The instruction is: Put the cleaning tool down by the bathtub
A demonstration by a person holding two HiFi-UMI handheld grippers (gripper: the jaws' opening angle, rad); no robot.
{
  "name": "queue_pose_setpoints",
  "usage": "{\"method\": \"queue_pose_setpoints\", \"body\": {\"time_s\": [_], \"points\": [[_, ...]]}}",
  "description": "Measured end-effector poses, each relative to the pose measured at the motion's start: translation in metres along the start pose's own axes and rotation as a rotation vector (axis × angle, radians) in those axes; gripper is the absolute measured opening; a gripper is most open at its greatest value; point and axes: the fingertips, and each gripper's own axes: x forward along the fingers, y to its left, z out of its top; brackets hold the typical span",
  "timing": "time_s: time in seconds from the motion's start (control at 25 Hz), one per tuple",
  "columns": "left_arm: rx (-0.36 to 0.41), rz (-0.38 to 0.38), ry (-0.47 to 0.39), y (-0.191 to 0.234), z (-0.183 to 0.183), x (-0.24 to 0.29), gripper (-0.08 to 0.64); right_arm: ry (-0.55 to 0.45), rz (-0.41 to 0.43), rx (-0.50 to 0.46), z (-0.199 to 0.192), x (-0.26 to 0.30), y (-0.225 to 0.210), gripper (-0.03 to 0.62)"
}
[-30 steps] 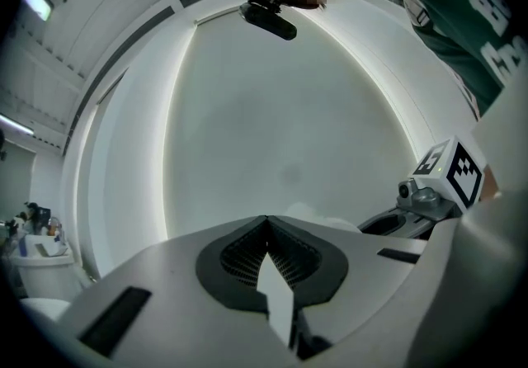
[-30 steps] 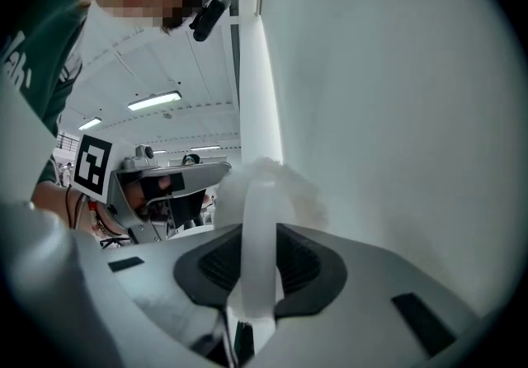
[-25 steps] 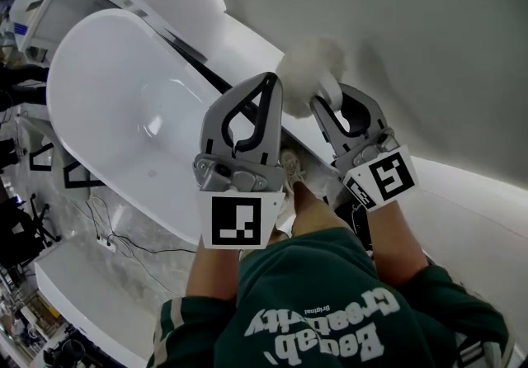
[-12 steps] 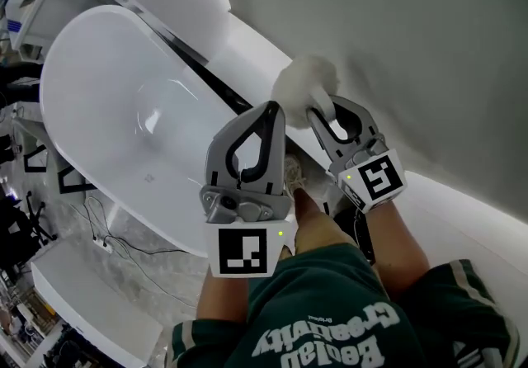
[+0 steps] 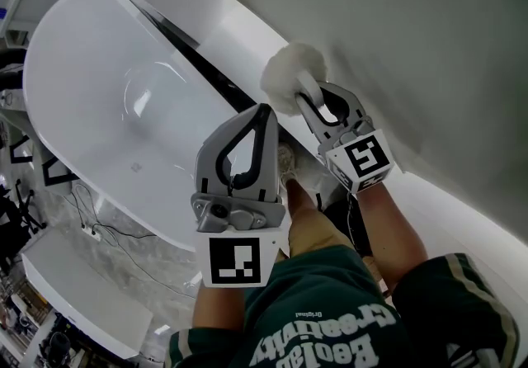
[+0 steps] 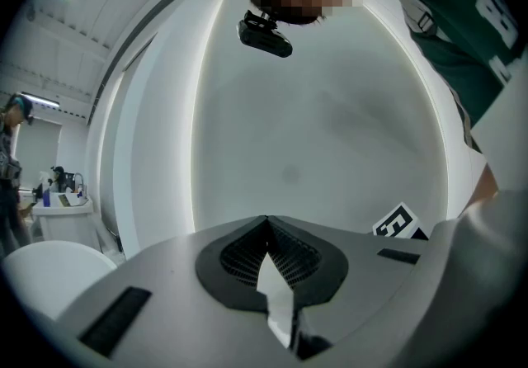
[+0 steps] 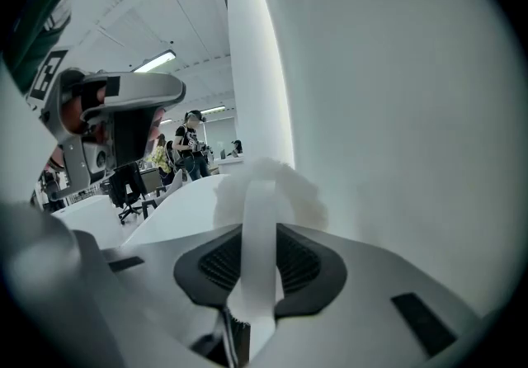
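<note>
The cleaning tool has a white flat handle and a fluffy white head, also seen ahead of the jaws as a pale puff. My right gripper is shut on that handle, and the head hangs over the white ledge between the bathtub and the wall. The handle runs straight up between the right gripper's ribbed pads. My left gripper hovers over the tub's near rim, to the left of the tool. The left gripper is shut, tips touching, with nothing in it.
A plain grey wall rises right behind the ledge. The person's shoe stands between tub and ledge. Cables lie on the marbled floor left of the tub. People and office chairs show far off.
Both grippers have sunk lower. The right one has carried the tool down and a little left, nearer the ledge. The grip on the handle is unchanged.
</note>
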Motion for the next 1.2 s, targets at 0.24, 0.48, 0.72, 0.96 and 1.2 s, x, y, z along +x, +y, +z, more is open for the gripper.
{"method": "queue_pose_setpoints", "body": {"time_s": [0.24, 0.48, 0.72, 0.96, 1.2], "points": [[-0.023, 0.016, 0.027, -0.002, -0.02, 0.004, 0.005, 0.045, 0.021, -0.022, -0.025, 0.024, -0.013, 0.094], [-0.047, 0.016, 0.042, -0.001, -0.038, 0.007, 0.005, 0.123, 0.036, -0.029, -0.062, 0.045, -0.018, 0.094], [-0.051, 0.017, 0.051, 0.006, -0.053, 0.01, 0.005, 0.184, 0.036, -0.011, -0.096, 0.071, -0.028, 0.094], [-0.087, 0.036, 0.055, 0.015, -0.064, 0.01, 0.005, 0.264, 0.035, -0.004, -0.135, 0.101, -0.034, 0.094], [-0.098, 0.055, 0.066, 0.024, -0.072, 0.009, 0.005, 0.363, 0.058, -0.074, -0.169, 0.116, -0.038, 0.094]]}}
